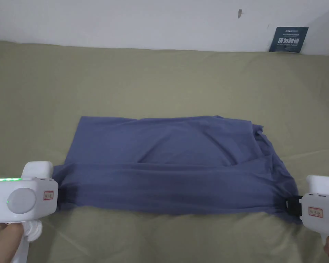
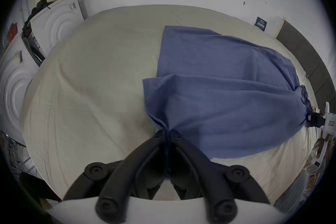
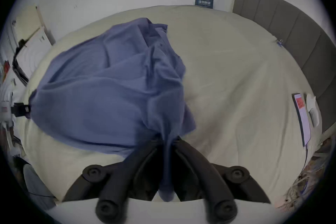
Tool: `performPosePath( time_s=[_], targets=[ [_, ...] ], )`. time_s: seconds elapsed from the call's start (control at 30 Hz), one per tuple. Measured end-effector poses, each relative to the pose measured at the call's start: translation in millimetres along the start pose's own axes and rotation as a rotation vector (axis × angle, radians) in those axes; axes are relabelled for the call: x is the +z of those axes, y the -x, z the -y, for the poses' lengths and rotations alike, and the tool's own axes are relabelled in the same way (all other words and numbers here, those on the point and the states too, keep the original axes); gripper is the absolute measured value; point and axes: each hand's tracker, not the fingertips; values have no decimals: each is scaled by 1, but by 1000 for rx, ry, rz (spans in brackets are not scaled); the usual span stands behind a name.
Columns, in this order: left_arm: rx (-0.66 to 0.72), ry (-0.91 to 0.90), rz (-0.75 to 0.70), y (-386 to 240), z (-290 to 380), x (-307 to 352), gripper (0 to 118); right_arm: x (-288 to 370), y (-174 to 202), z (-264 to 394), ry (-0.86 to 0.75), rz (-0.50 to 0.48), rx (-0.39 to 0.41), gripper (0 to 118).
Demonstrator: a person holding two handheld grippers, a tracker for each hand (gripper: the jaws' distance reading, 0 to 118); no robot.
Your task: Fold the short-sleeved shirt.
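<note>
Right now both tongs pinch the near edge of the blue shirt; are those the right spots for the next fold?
Probably yes. The left tongs and right tongs each clamp an end of the shirt's near edge, coming in from the sides. The edge hangs taut between them above the bed sheet, ready to carry toward the far edge.

The shirt (image 1: pixel 174 161) is soft, matt blue cloth; the bedsheet (image 1: pixel 160 78) is matt olive cloth, lightly creased.

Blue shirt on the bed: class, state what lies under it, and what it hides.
Under the blue shirt lies the olive bedsheet. The sheet beneath it is covered; anything else there cannot be seen.
</note>
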Motion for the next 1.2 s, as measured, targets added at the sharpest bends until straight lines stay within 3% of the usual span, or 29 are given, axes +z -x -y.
performPosePath(
  time_s=[0.47, 0.67, 0.7, 0.73, 0.77, 0.8, 0.83, 0.87, 0.9, 0.93, 1.0, 1.03, 1.07, 1.1, 1.2],
  targets=[
    [14, -12, 5, 33, 56, 64, 5, 91, 0, 67, -35, -40, 1, 4],
    [26, 3, 26, 46, 74, 68, 5, 94, 5, 92, -11, -55, 12, 5],
    [29, 14, 39, 48, 73, 63, 6, 89, 7, 91, -7, -51, 15, 17],
    [31, 12, 49, 48, 73, 60, 16, 88, 10, 90, -2, -18, 21, 49],
    [23, 10, 58, 49, 73, 57, 65, 85, 10, 87, 8, -13, 20, 102],
    [19, 12, 55, 49, 71, 53, 107, 84, 9, 85, 15, -20, 17, 118],
    [20, 15, 36, 48, 69, 51, 118, 89, 10, 79, -56, -32, 15, 111],
    [42, -40, 21, 49, 66, 55, 113, 89, 11, 73, -33, -16, 20, 104],
    [36, -33, 33, 50, 60, 54, 108, 88, 13, 66, -33, -8, 27, 104],
    [45, -37, 31, 51, 51, 51, 101, 86, 14, 56, -52, -8, 28, 104],
    [43, -71, 35, 44, 35, 49, 65, 81, 17, 36, -85, -18, 18, 98],
    [30, -90, 22, 40, 25, 45, 39, 80, 17, 26, -102, -22, 11, 84],
    [21, -101, 6, 36, 14, 39, 4, 77, 19, 14, -123, -18, 9, 40],
    [17, -101, 10, 33, 4, 32, 2, 73, 22, 5, -145, -21, 5, 0],
    [16, -99, 35, 20, -32, 9, 2, 50, 27, -27, -151, -12, 0, 0]
  ],
)
